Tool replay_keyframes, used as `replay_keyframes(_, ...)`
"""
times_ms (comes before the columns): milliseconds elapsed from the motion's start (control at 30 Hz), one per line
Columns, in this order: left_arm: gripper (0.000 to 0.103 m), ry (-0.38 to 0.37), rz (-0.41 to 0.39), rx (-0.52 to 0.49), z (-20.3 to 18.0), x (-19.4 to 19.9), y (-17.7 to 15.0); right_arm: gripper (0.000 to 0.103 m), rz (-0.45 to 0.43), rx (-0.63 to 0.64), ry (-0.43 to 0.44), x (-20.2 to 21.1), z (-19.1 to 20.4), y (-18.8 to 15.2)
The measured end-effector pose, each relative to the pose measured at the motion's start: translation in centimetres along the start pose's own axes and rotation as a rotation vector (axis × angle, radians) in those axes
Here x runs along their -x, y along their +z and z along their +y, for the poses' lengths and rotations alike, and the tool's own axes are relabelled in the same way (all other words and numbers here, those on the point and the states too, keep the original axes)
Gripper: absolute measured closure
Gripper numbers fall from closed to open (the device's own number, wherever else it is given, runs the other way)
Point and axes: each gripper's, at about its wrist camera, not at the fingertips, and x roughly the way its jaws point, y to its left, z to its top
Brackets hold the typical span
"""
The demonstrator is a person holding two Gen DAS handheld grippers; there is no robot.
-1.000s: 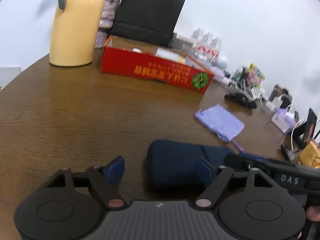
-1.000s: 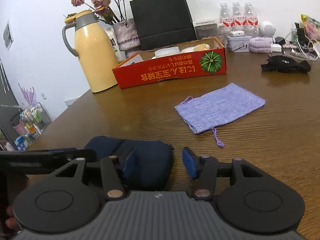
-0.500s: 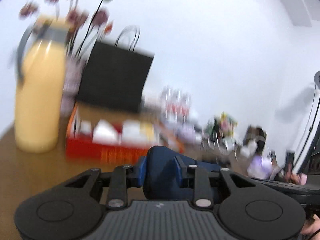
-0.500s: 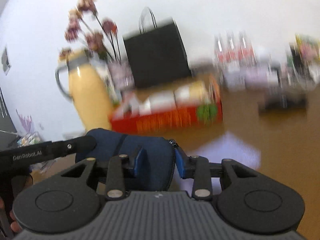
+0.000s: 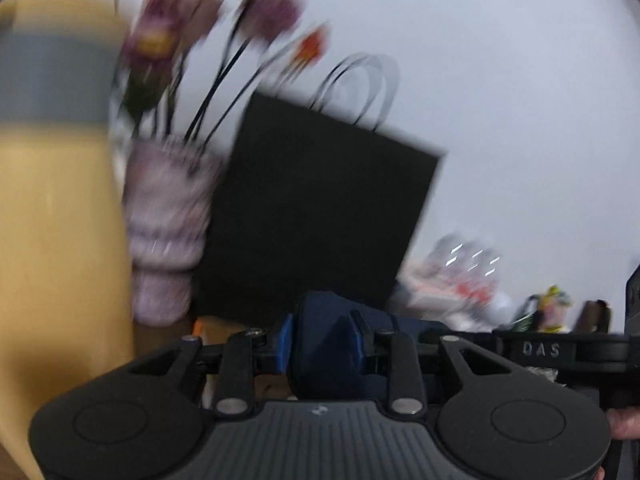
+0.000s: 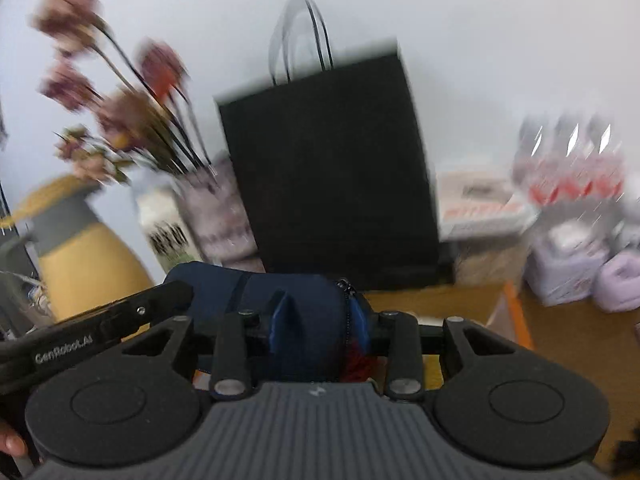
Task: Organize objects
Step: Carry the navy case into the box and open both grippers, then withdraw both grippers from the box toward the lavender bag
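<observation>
Both tongs, L (image 5: 322, 340) & R (image 6: 320, 322), clamp navy pouch (image 6: 288, 292) aloft.

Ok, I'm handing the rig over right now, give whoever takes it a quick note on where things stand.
Left gripper: fingers clamped on one end of the navy pouch, having just closed.
Right gripper: clamped on the zipper end of the same pouch, also just closed.
Pouch is held off the table between both, close to the black paper bag, yellow jug at left.
Done: pouch picked up.
Left: set it down, probably in the box; frames are blurred, so check the target first.
</observation>
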Motion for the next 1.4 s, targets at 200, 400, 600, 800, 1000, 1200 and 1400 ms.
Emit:
replay_keyframes(200, 0.066, 0.139, 0.256, -0.08, 1.1, -4.9, -2.4, 0.065, 0.175, -0.025, 0.0, -6.4, -1.3, -4.2)
replay_keyframes(400, 0.041, 0.111, 0.335, -0.167, 0.4, -4.8, -4.1, 0.056, 0.204, -0.067, 0.026, -5.5, -2.4, -4.9)
replay_keyframes(600, 0.025, 0.088, 0.209, -0.173, -2.1, 2.4, -3.0, 0.022, 0.041, -0.068, -0.1, 3.0, -2.8, -3.2)
replay_keyframes(800, 0.01, -0.004, 0.059, -0.253, -7.4, 12.7, -2.7, 0.004, -0.16, 0.011, -0.189, 14.6, -1.0, -7.1)
replay_keyframes(1000, 0.0, -0.282, -0.039, -0.272, -11.0, 25.1, -7.9, 0.0, -0.202, -0.068, -0.038, 25.7, 0.3, -17.2)
replay_keyframes(1200, 0.0, -0.019, 0.063, -0.301, -13.1, 31.6, -16.0, 0.0, -0.048, -0.081, -0.144, 32.1, 0.1, -25.6)
replay_keyframes(1400, 0.0, -0.028, 0.142, -0.238, -13.4, 33.1, -18.1, 0.0, -0.049, 0.071, -0.244, 35.1, 0.0, -27.9)
